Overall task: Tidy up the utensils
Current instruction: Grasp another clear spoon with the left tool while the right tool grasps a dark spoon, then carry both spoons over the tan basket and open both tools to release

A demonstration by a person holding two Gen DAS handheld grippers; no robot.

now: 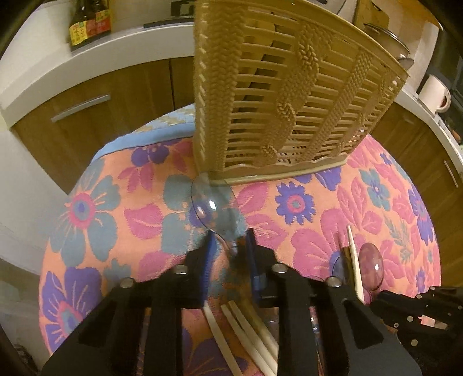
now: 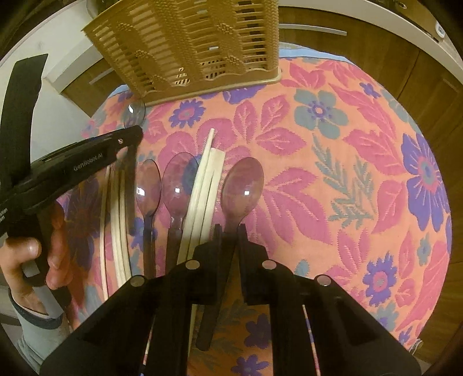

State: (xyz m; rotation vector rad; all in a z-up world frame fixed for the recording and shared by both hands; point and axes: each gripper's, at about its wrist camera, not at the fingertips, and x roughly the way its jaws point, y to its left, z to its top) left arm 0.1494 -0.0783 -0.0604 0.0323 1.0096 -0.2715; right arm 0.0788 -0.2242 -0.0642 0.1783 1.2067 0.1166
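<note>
On round counter (image 2: 332, 173), right wrist view: floral cloth out to the rim, wood cabinets (image 1: 86, 95) close beyond it from 9 through 3. Tan slatted basket (image 2: 196, 43) upright at 12, near the far rim. Bare cloth from 1 to 5, widest free room there. Crowded from 7 to 10: loose chopsticks (image 2: 207, 179) and two more spoons (image 2: 149, 185) side by side, bowls toward 12.

Right tool (image 2: 230, 231): pressed together, pinching purple spoon (image 2: 243, 188) at the neck, bowl toward 12, handle running back under the fingers, just right of the chopsticks.

Left tool (image 1: 230, 245): nearly closed, blue pads either side of clear spoon (image 1: 212, 205) at the neck, looks like a pinch, frame blurred there. Bowl at 12 of the tool, against the basket's base corner. Hand (image 2: 26, 260) on its grip at 8.

Writing: "GenRobot.AI" on the left tool's body. Bottles (image 1: 89, 26) at 11 in left view, yellow and red labels, text unreadable.
</note>
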